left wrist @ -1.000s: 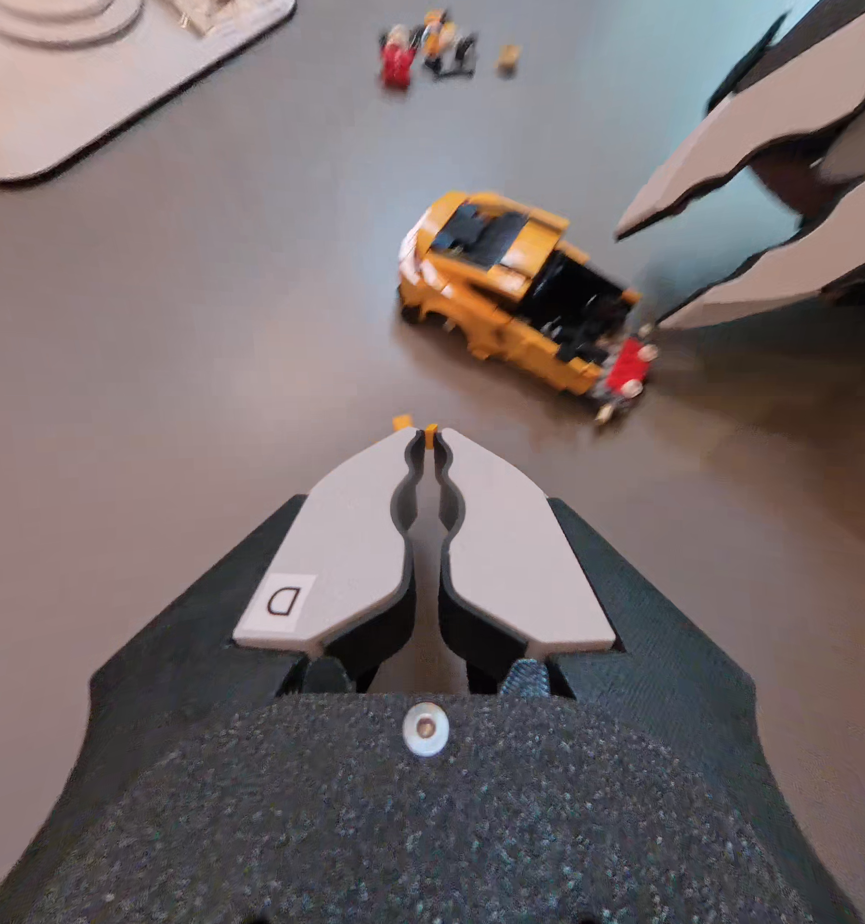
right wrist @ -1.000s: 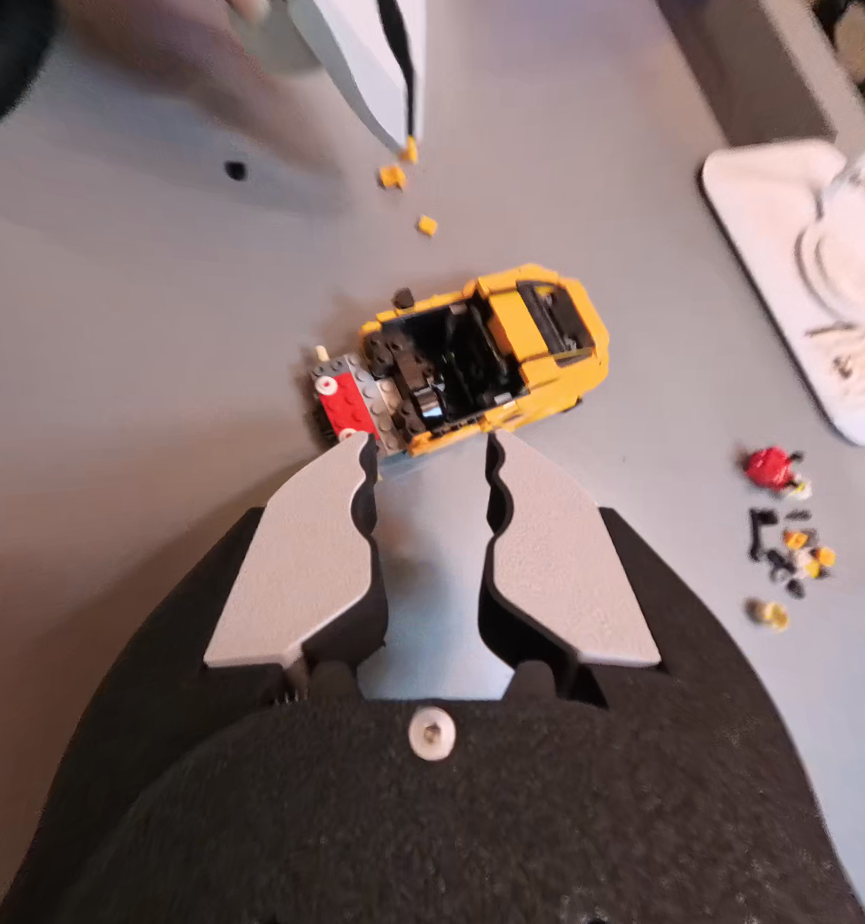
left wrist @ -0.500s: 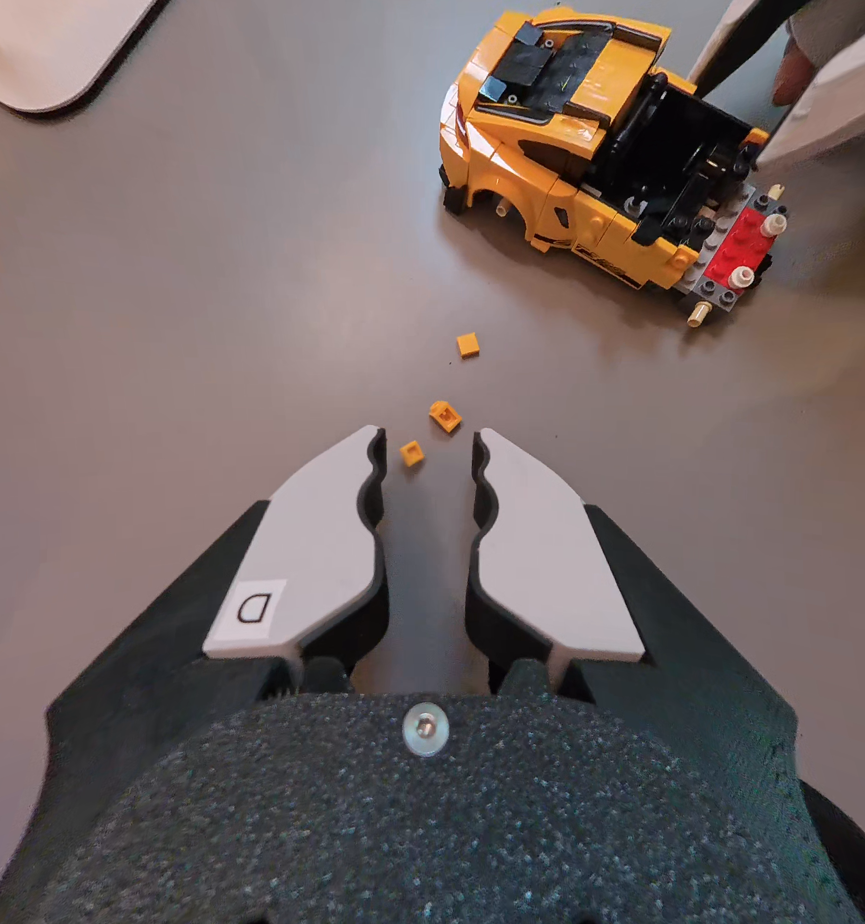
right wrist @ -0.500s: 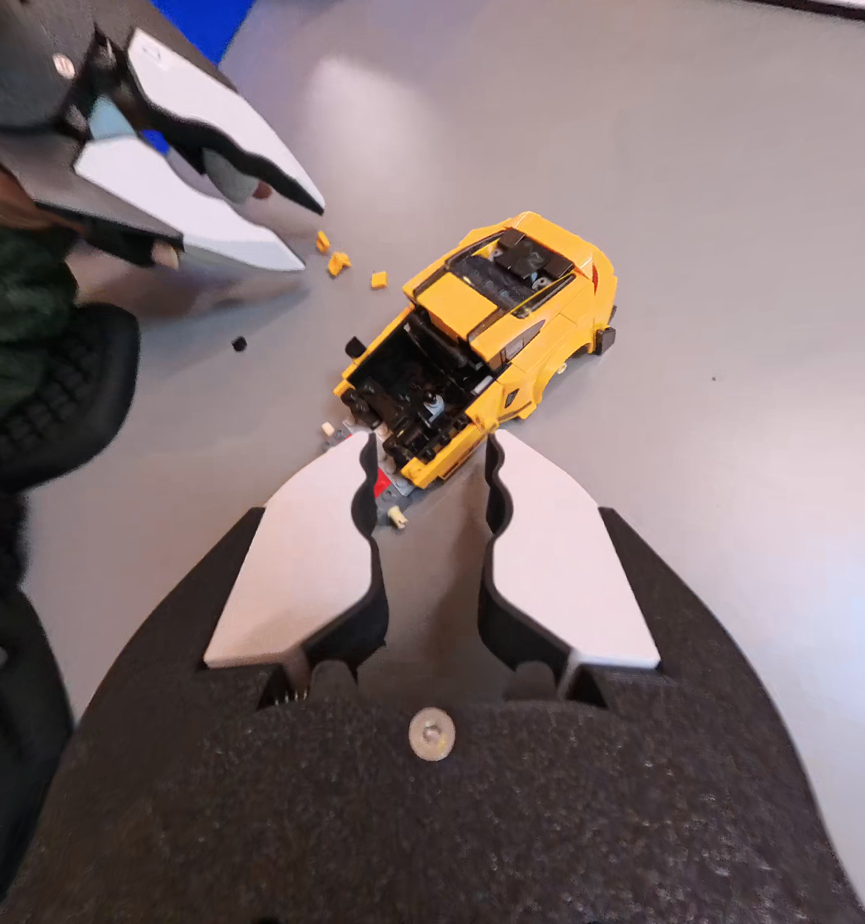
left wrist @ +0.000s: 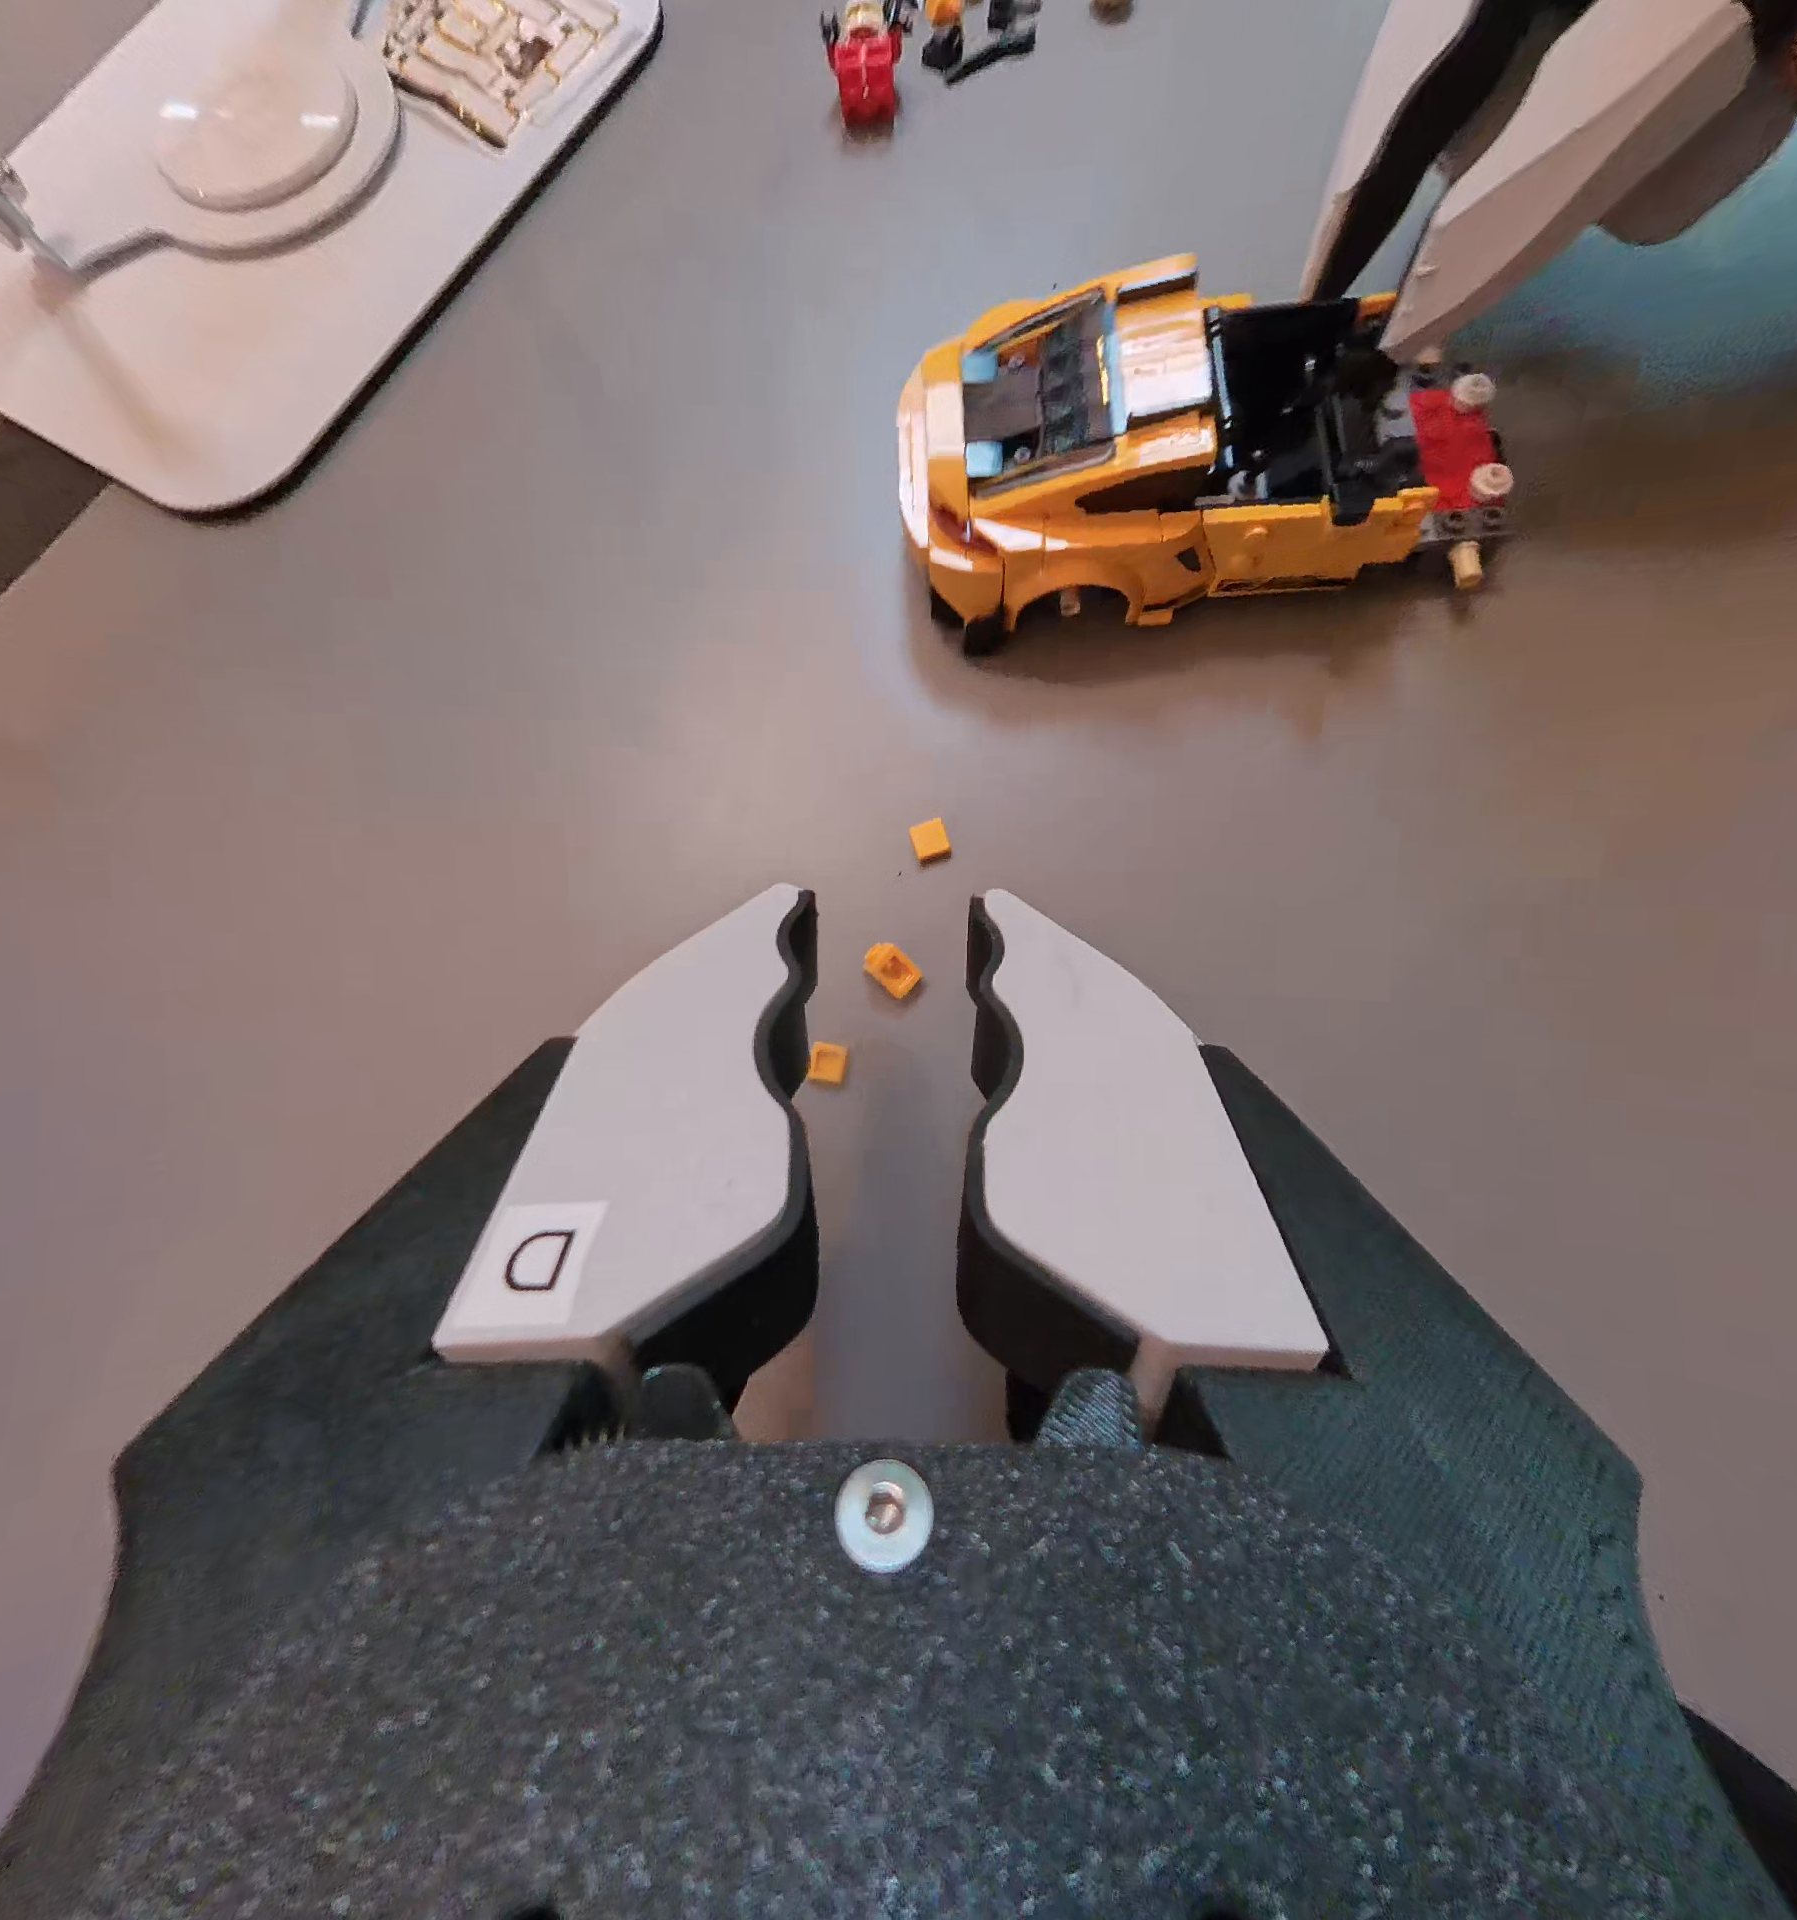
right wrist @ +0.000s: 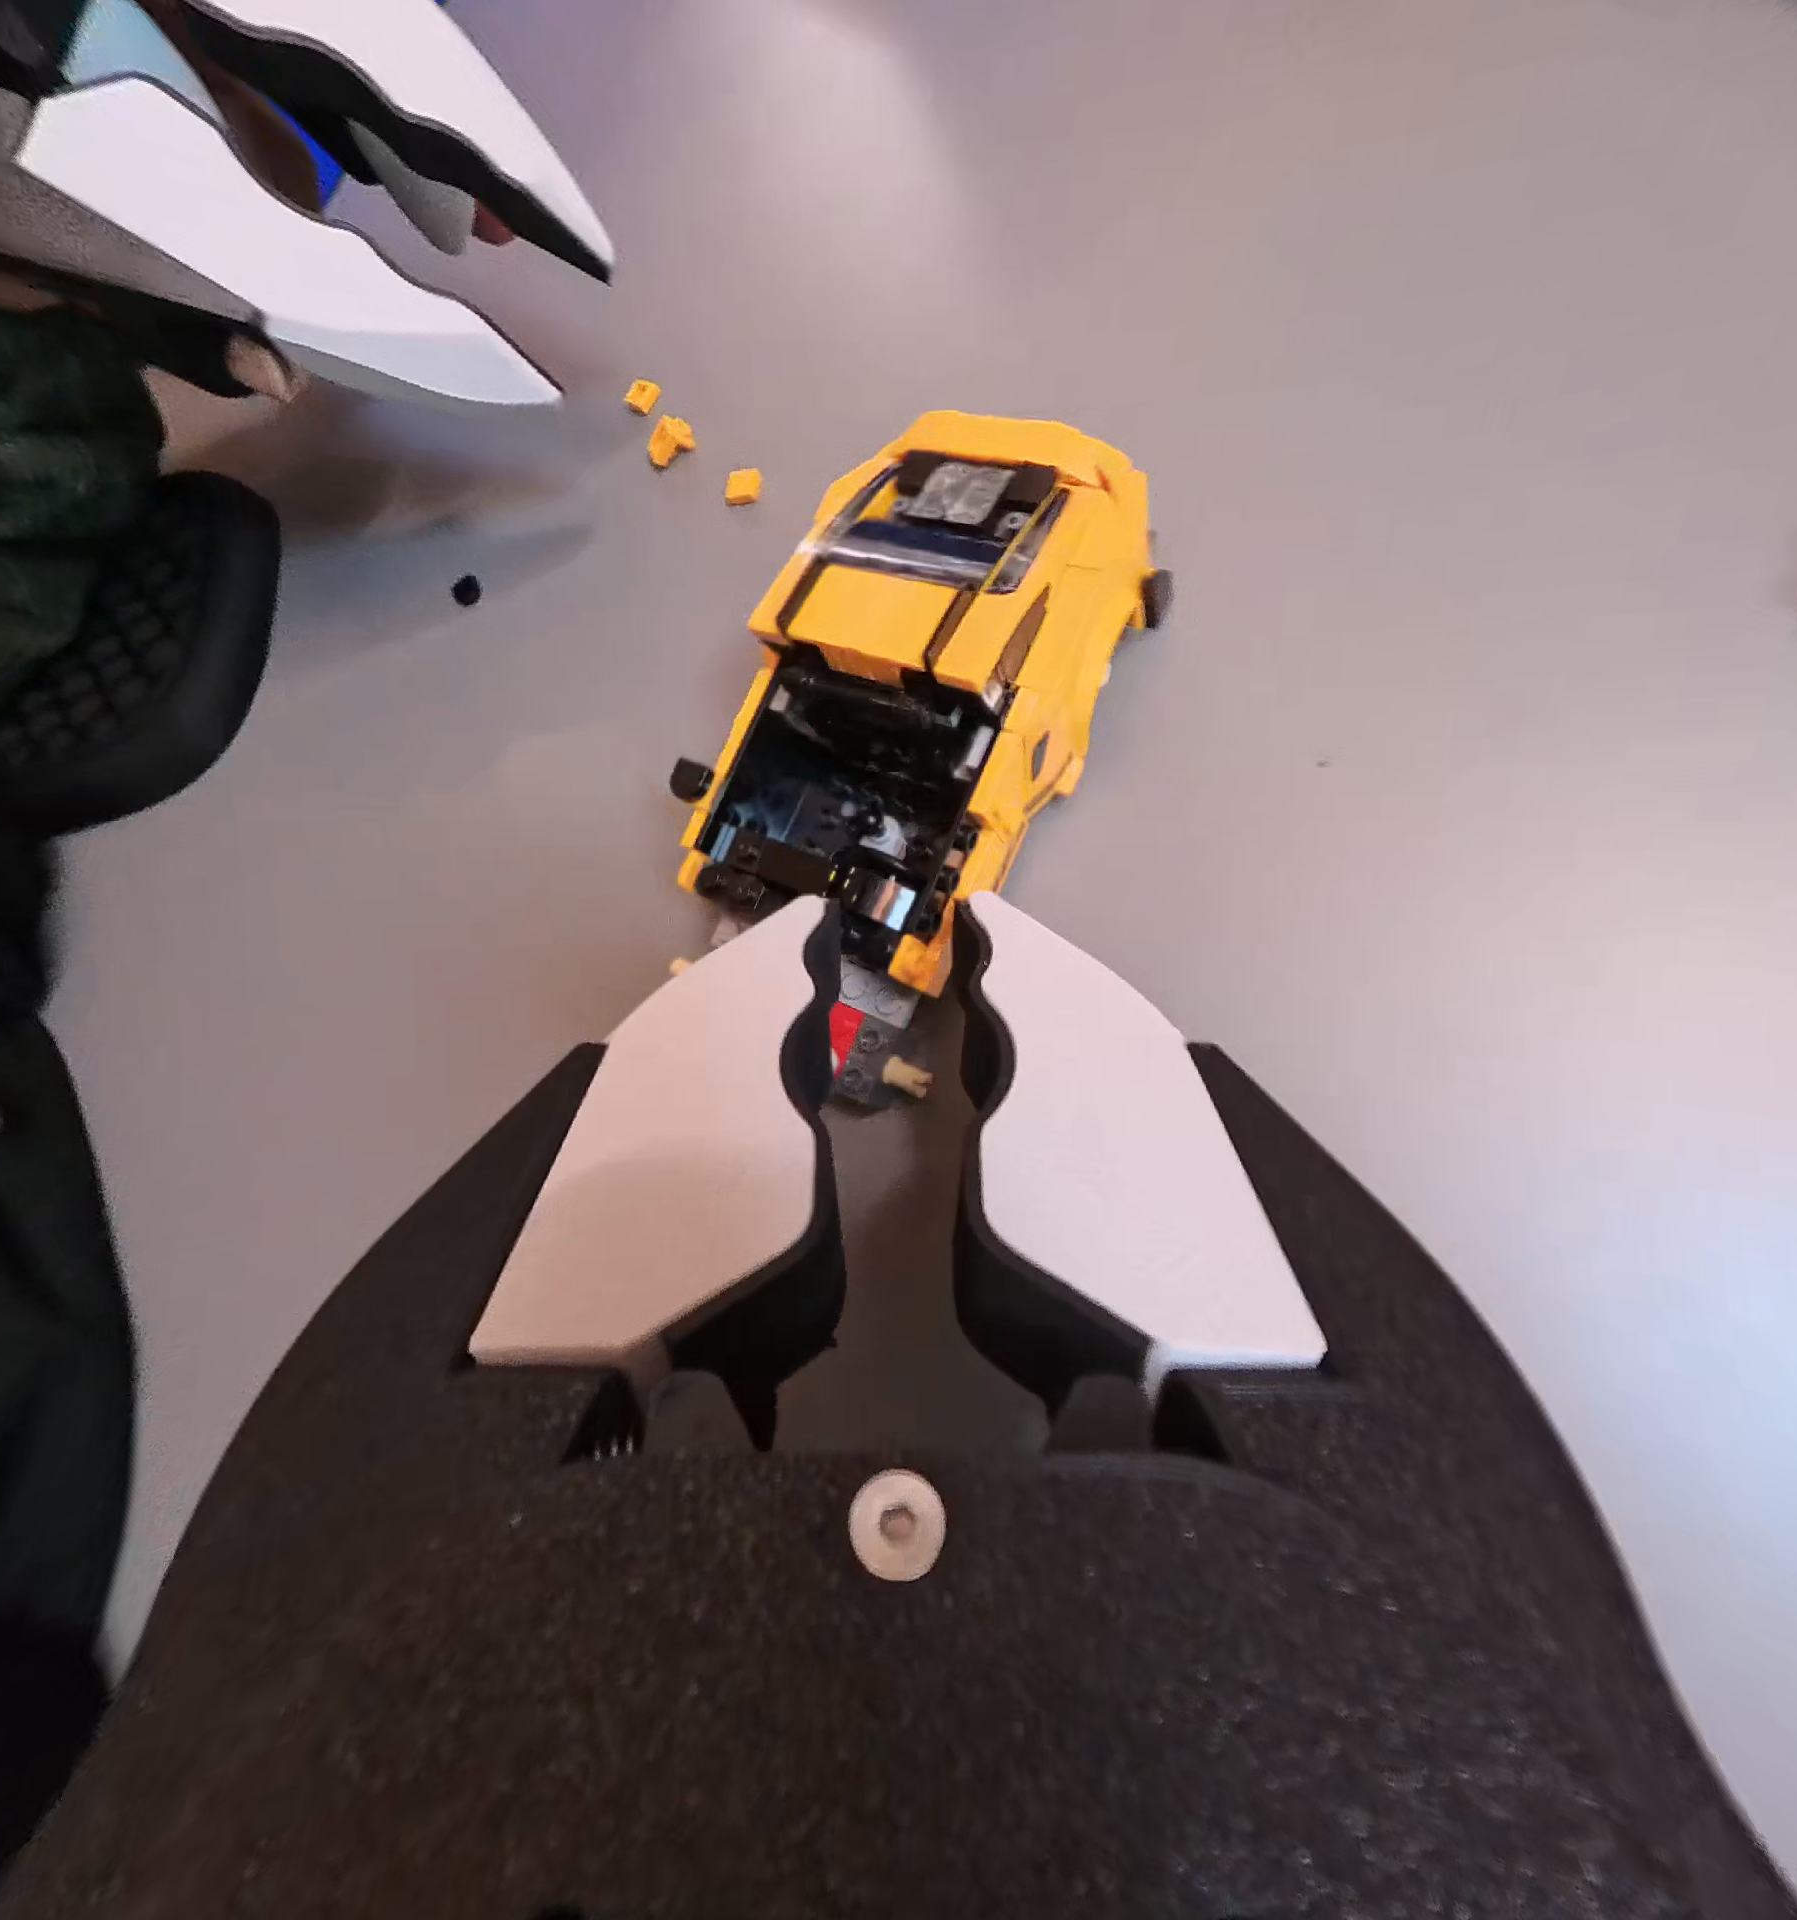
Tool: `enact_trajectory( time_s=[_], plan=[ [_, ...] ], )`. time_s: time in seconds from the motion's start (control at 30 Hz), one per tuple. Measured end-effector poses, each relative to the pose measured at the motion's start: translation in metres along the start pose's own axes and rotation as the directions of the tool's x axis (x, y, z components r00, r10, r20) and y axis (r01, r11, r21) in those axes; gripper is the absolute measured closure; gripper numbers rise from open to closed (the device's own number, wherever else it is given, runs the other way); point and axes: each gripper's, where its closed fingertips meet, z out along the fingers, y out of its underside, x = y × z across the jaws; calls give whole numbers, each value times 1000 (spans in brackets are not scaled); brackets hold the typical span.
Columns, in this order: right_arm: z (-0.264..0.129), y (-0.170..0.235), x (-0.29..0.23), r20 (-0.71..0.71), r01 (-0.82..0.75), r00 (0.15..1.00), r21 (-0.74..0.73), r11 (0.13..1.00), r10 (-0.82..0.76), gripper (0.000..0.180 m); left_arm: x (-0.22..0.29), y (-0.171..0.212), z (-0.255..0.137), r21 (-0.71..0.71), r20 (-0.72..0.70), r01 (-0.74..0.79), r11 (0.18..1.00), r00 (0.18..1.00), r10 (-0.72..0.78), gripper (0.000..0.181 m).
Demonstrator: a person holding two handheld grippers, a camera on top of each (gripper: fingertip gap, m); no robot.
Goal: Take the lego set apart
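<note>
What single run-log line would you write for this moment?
left gripper: open, empty, over three loose yellow pieces | right gripper: open, at stripped end of yellow car | phase: disassembly underway

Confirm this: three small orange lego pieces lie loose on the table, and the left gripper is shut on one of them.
Wrong on the grip. The left wrist view shows the left gripper open, jaws apart, with the three small orange lego pieces lying loose on the table.

I see a grey table (left wrist: 354,790) bearing the yellow lego car (left wrist: 1164,457) at upper right, three loose yellow pieces (left wrist: 892,970) centre, a white tray (left wrist: 198,343) upper left.
</note>
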Motion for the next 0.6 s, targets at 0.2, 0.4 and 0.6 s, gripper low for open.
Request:
enact_trajectory(
  time_s=[0.2, 0.4, 0.6],
  plan=[
    [-4, -1, 9, -48, 29, 998, 26, 999, -28, 163, 19, -16, 7, 83, -46, -29, 996, 998, 33, 158],
    [-5, 0, 5, -56, 75, 996, 30, 997, -73, 160, 49, -31, 22, 162, -124, -40, 986, 990, 61, 159],
    [-4, 4, -2, -45, 101, 994, 27, 995, -99, 161, 75, -42, 37, 182, -154, -97, 978, 980, 126, 166]
  ],
)
